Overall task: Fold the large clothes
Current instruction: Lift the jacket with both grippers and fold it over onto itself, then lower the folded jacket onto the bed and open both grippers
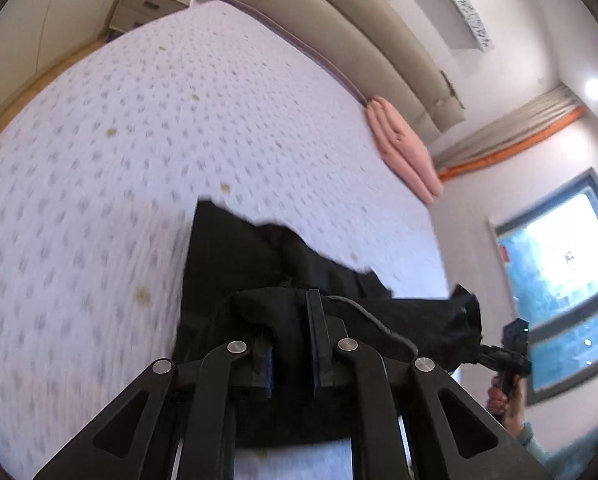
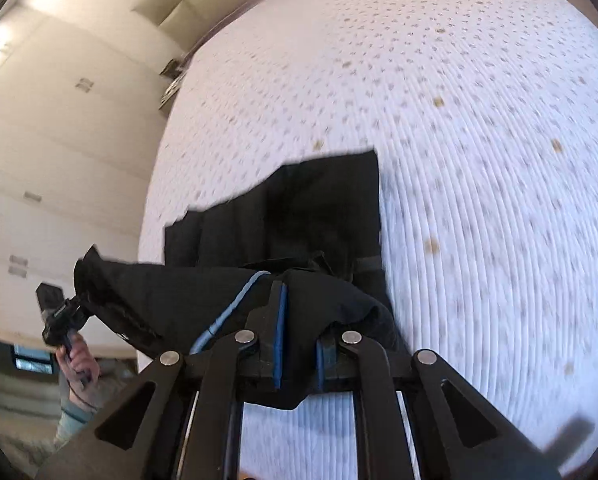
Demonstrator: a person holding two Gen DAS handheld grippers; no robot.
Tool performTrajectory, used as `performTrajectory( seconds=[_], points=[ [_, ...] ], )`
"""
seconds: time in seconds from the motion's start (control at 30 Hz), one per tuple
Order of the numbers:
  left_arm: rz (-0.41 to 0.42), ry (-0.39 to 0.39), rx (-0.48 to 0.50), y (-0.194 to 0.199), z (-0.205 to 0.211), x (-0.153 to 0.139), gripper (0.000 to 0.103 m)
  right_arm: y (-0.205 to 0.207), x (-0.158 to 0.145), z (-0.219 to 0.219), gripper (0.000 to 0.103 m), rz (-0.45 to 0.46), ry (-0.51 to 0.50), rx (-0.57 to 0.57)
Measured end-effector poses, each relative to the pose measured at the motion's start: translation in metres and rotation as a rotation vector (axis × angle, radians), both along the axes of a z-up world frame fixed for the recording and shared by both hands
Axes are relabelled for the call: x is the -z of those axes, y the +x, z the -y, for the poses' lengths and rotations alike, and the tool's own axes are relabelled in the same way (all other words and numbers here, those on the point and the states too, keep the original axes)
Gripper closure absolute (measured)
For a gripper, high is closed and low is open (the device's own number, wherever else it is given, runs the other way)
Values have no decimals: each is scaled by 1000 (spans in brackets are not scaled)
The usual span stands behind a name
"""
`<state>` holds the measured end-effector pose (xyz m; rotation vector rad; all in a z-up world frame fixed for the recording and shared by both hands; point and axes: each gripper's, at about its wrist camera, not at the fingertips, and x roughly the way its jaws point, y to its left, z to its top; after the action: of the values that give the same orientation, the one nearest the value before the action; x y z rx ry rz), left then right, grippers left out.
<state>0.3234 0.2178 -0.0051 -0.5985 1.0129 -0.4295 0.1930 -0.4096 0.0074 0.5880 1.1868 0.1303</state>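
Note:
A large black garment [image 1: 259,256] hangs between both grippers above a white dotted bed [image 1: 139,120]. In the left wrist view my left gripper [image 1: 289,312] is shut on one bunched edge, with cloth draped over its fingers. Far right in that view, my right gripper [image 1: 483,350] grips the other end. In the right wrist view the right gripper [image 2: 299,308] is shut on a fold of the garment [image 2: 307,208], whose lower part trails over the bed [image 2: 479,120]. The left gripper [image 2: 81,304] pinches the far corner at the left, in a person's hand [image 2: 79,364].
A folded pink blanket [image 1: 403,148] lies at the bed's far edge by the padded headboard [image 1: 339,12]. A nightstand [image 1: 151,0] stands beyond the bed. A window [image 1: 563,264] is on the right wall. White wardrobe doors [image 2: 59,140] run beside the bed.

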Motion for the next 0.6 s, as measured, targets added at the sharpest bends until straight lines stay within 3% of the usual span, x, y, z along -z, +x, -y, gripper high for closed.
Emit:
performTrajectory(
  seconds=[0.13, 0.23, 0.3, 0.47, 0.6],
  points=[
    [-102, 80, -84, 59, 24, 66, 89, 60, 50, 10, 85, -75, -9, 21],
    [-176, 139, -95, 73, 37, 109, 89, 95, 100, 1, 84, -157, -14, 23],
    [-191, 157, -95, 75, 44, 128, 89, 94, 123, 3, 84, -191, -3, 17],
    [-218, 160, -83, 80, 42, 126, 89, 98, 136, 6, 84, -198, 32, 5],
    [-92, 244, -26, 64, 39, 72, 87, 85, 119, 22, 76, -145, 120, 13]
  ],
)
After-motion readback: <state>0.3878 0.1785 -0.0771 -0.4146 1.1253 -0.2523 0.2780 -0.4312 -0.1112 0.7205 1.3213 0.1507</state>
